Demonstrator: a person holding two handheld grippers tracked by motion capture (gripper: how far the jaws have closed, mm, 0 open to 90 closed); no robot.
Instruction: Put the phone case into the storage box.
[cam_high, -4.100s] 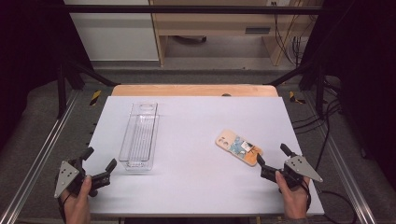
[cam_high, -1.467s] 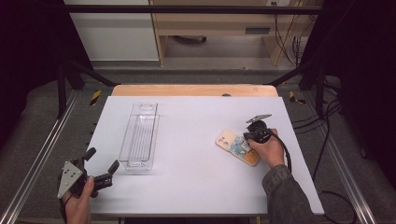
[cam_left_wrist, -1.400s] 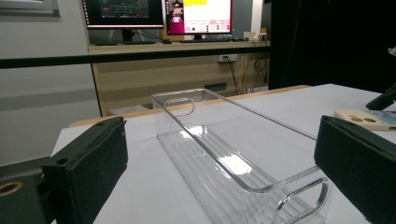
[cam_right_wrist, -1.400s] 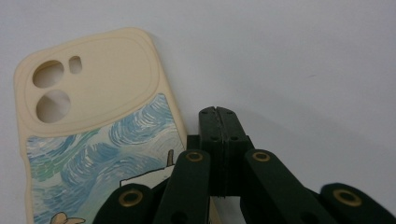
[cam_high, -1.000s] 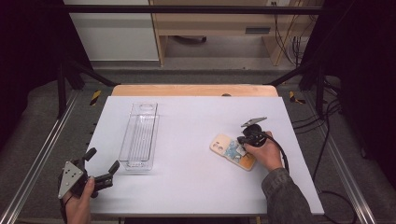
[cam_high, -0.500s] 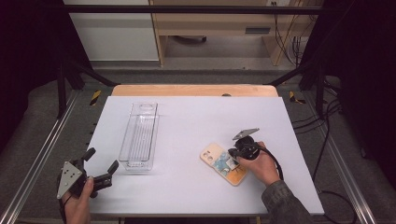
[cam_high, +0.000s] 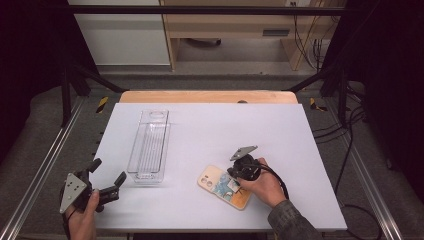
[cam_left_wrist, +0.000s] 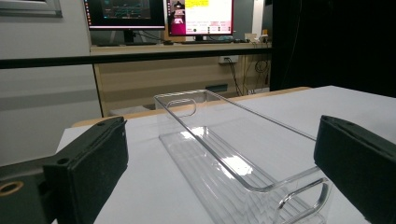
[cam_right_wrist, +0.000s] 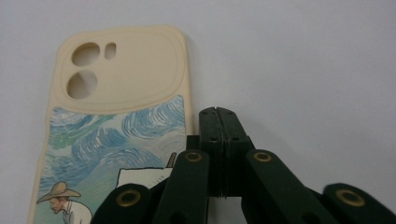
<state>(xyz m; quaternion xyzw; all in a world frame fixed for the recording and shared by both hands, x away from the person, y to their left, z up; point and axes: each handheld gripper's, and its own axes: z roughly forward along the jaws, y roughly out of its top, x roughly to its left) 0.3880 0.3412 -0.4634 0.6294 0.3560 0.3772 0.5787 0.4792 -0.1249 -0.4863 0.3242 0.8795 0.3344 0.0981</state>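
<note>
Right gripper (cam_right_wrist: 217, 112), jaws clenched empty, pushes the phone case (cam_right_wrist: 116, 126) from its 3 o'clock edge toward the clear tray (cam_high: 149, 145).

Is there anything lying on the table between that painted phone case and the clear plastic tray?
Nothing visible. In the high view, only bare white table lies between the phone case and the clear tray. The right gripper, jaws shut, sits at the case's right edge, on the side away from the tray.
</note>
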